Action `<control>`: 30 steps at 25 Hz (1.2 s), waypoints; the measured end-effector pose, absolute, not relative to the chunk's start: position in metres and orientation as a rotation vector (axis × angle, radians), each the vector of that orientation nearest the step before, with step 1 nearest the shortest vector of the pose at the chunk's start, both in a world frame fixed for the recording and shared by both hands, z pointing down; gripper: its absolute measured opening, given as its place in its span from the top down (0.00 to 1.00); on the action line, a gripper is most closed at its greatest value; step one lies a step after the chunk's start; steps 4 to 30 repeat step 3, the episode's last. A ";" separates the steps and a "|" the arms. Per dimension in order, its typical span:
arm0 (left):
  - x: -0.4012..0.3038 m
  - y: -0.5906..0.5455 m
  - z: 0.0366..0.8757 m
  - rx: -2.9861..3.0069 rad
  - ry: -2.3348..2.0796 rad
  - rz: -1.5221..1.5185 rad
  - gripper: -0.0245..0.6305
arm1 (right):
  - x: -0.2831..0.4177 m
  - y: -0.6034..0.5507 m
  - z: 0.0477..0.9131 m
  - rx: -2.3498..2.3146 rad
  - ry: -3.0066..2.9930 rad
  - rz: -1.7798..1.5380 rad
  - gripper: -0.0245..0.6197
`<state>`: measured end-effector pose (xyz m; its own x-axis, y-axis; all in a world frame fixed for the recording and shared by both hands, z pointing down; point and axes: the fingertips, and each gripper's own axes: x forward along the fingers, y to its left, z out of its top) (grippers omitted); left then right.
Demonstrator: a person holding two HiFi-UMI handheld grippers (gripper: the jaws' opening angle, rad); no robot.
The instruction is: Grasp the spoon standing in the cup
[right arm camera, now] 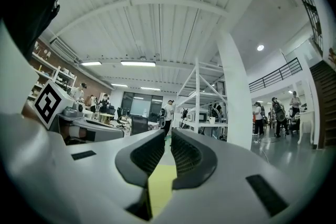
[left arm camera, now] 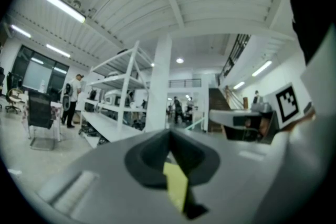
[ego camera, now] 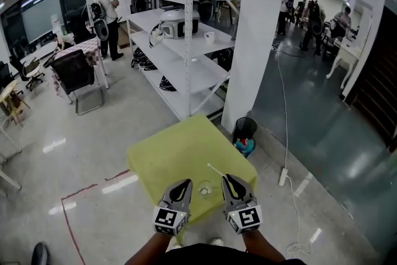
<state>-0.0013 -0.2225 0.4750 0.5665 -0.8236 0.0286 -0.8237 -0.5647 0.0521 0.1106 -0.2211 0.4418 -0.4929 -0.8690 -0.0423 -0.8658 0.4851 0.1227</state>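
Both claws are empty. Left gripper (left arm camera: pixel 169 136) has its jaws pressed together at the tips, with only a sliver of yellow showing beneath them. Right gripper (right arm camera: pixel 167 140) has its ribbed jaws barely apart, leaving a narrow slit with nothing in it.

From the head view, the spoon (ego camera: pixel 214 169) stands in a small clear cup (ego camera: pixel 205 190), its thin pale handle leaning up and away to the left. The cup sits near the front edge of a yellow table (ego camera: pixel 161 155), between the two grippers, which point forward on either side of it. Neither gripper touches the cup or the spoon.

Beyond the table, a black bin (ego camera: pixel 245 128) stands on the floor at the foot of a white pillar (ego camera: pixel 260 40). A white shelving rack (ego camera: pixel 186 53) holding appliances stands further back. A white power strip (ego camera: pixel 284 177) lies on the glossy floor to the right. People stand in the far background.

The grasp looks not yet begun; this seems to be the approach. The next move probably calls for one gripper to spread its jaws wider, line them up on either side of the slim handle above the cup's rim, then close gently so the light cup does not tip.

No brand or readable writing shows. Each gripper carries a cube with black-and-white square markers.
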 end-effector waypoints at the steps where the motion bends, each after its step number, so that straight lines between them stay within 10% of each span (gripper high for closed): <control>1: -0.001 -0.222 0.474 2.734 -1.435 0.004 0.95 | 0.111 -0.221 0.442 1.570 -2.685 -0.201 0.90; 30: -0.001 -0.222 0.471 2.747 -1.435 0.008 0.95 | 0.111 -0.222 0.441 1.574 -2.686 -0.203 0.90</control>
